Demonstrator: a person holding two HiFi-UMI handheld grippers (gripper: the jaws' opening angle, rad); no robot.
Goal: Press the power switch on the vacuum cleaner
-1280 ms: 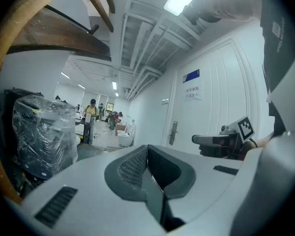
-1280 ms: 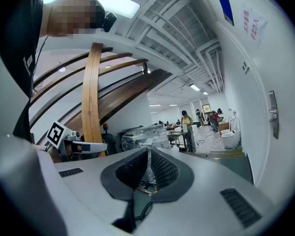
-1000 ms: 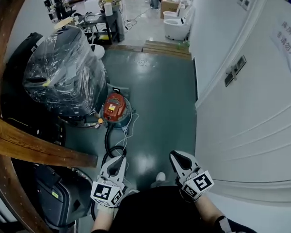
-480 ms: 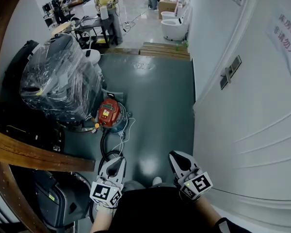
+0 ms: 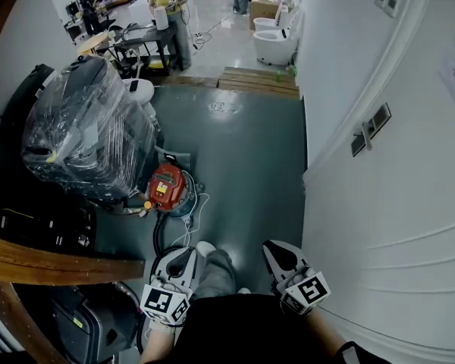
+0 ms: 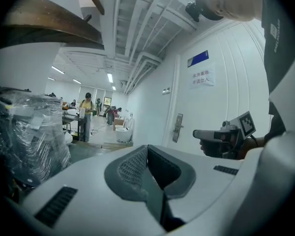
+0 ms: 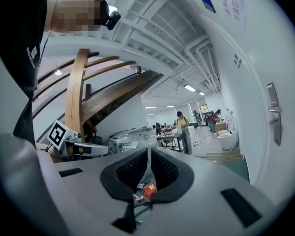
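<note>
Both closed and empty, left tool [image 5: 187, 252] and right tool [image 5: 272, 248] have neared the vacuum cleaner [image 5: 165, 188].

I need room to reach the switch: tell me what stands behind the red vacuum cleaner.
A bulky bundle wrapped in clear plastic stands behind and left of the vacuum cleaner. What the wrap holds cannot be told, and the bundle hides whatever lies beyond it.

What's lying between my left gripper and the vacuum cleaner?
Head view: the vacuum cleaner's black hose and a thin white cord on the floor.
</note>
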